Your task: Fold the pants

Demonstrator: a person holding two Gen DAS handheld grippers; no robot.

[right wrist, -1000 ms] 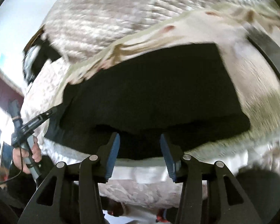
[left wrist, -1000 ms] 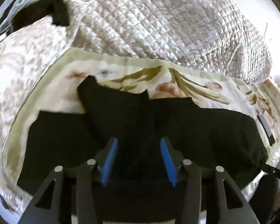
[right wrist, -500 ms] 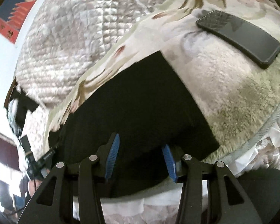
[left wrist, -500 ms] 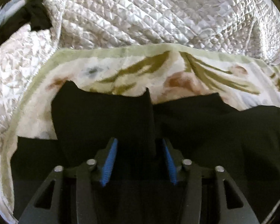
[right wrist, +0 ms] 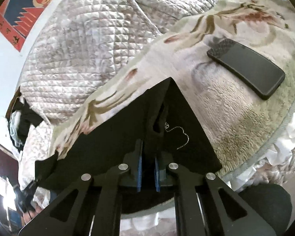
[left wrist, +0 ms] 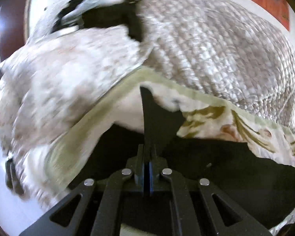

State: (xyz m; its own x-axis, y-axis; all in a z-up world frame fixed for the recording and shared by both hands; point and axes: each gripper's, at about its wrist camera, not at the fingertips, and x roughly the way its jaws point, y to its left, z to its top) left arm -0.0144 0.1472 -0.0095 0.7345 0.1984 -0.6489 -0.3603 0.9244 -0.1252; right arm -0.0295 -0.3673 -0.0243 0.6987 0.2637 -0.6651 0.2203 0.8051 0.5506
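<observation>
The black pants (left wrist: 216,177) lie spread on a floral fleece blanket (left wrist: 216,122) on a bed. My left gripper (left wrist: 147,155) is shut on a fold of the pants, and the cloth rises from its tips in a narrow black peak. In the right wrist view the pants (right wrist: 118,137) show a pocket slit and a thin chain. My right gripper (right wrist: 148,157) is closing on their near edge, with the cloth pinched between the blue pads and tented up to a point.
A black phone (right wrist: 245,68) lies on the blanket to the right of the pants. A quilted cover (right wrist: 88,39) is heaped behind. Dark clothes (left wrist: 100,15) sit at the far left. The bed edge with white frill (right wrist: 275,147) is close in front.
Both grippers have gone from open to closed on the pants. The left one swung left and raised a fold. The cloth by the right one now stands up in a peak.
</observation>
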